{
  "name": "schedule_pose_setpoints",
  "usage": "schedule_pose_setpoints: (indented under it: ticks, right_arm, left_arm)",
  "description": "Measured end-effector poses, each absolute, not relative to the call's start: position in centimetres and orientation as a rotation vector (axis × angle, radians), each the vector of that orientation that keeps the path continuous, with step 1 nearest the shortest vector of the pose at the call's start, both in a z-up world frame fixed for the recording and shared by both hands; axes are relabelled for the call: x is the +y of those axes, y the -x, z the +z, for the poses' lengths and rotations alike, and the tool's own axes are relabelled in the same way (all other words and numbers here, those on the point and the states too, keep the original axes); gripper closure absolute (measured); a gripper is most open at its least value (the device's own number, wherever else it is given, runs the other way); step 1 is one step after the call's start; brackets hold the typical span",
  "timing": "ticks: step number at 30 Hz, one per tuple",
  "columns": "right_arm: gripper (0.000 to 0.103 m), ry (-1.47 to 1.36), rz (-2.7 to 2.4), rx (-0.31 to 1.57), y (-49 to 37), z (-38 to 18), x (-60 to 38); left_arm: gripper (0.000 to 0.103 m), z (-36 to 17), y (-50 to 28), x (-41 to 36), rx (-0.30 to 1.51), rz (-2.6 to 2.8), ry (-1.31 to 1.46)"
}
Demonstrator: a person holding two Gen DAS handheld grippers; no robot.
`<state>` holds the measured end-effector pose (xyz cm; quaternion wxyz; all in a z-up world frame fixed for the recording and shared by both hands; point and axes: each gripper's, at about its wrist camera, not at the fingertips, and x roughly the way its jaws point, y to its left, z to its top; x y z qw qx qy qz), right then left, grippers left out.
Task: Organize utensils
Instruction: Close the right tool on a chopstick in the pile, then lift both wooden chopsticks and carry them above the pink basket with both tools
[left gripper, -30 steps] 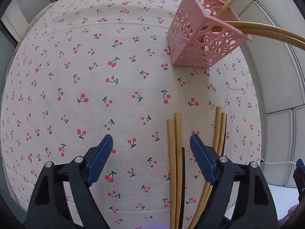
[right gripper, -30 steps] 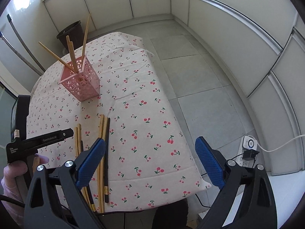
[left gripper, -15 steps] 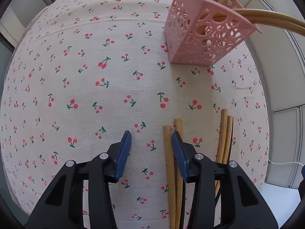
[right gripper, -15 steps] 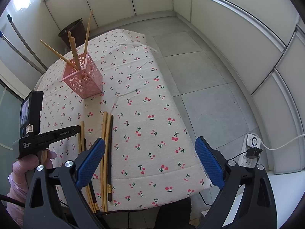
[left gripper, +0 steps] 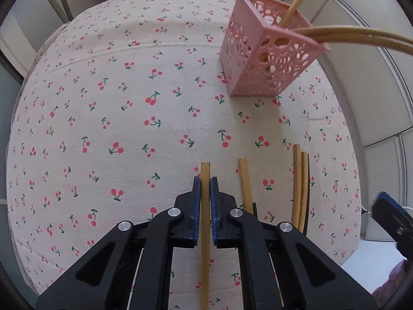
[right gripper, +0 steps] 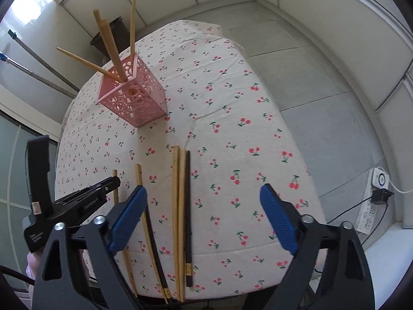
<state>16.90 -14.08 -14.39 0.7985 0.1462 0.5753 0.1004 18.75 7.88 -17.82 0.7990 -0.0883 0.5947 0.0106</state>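
Note:
My left gripper (left gripper: pixel 204 180) is shut on a bamboo chopstick (left gripper: pixel 205 170) that lies flat on the cherry-print tablecloth (left gripper: pixel 129 129). Right of it lie another bamboo chopstick (left gripper: pixel 245 180), a dark one (left gripper: pixel 254 208) and a bamboo pair (left gripper: pixel 300 180). The pink perforated holder (left gripper: pixel 260 59) stands at the far right with several chopsticks in it. My right gripper (right gripper: pixel 203 188) hovers over the loose bamboo pair (right gripper: pixel 179 206) and a dark chopstick (right gripper: pixel 188 206). Its jaws are closing, wide apart and touching nothing. The holder (right gripper: pixel 134 100) stands beyond them, and the left gripper (right gripper: pixel 111 182) is at the left.
The table's near edge (right gripper: pixel 232 289) and right edge drop to a tiled floor. A white power strip (right gripper: pixel 371 201) with cables lies on the floor to the right. Behind the table stand a dark bin (right gripper: pixel 113 31) and leaning poles (right gripper: pixel 38 67).
The left jaws have shut on one bamboo chopstick, now apart from its neighbour. The right gripper has come down and forward over the loose chopsticks, and its jaws have narrowed.

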Motion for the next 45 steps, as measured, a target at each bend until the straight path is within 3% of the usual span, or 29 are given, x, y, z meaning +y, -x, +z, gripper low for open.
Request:
schedule_pose_setpoints:
  ticks: [3, 5, 8, 30, 36, 42, 45]
  right_arm:
    - [0.067, -0.368, 0.253, 1.273, -18.3, -16.2, -12.7]
    - [0.079, -0.413, 0.269, 1.301, -19.1, -17.2, -12.3]
    - [0.085, -0.415, 0.240, 1.317, -20.0, -18.3, -11.7]
    - [0.093, -0.419, 0.203, 1.378, -21.7, -21.5, -11.1]
    - [0.095, -0.228, 0.164, 1.331, -21.4, -20.9, -8.6]
    - [0.095, -0.229, 0.187, 1.252, -20.3, -19.3, -8.4]
    - [0.095, -0.230, 0.216, 1.209, -19.3, -17.5, -8.6]
  left_arm:
    - [0.097, -16.6, -18.4, 8.6, 1.254, 0.000, 0.217]
    - [0.097, -16.2, -18.5, 9.4, 1.244, -0.008, 0.228]
    - [0.096, -15.9, -18.7, 9.2, 1.238, -0.010, 0.240]
    - [0.095, -16.1, -18.5, 12.0, 1.257, 0.004, 0.288]
    - [0.095, -16.3, -18.6, 11.8, 1.250, 0.008, 0.270]
    - [0.099, -15.0, -17.9, 11.6, 1.201, -0.002, 0.246]
    - [0.094, -15.8, -18.3, 11.7, 1.269, -0.043, 0.267]
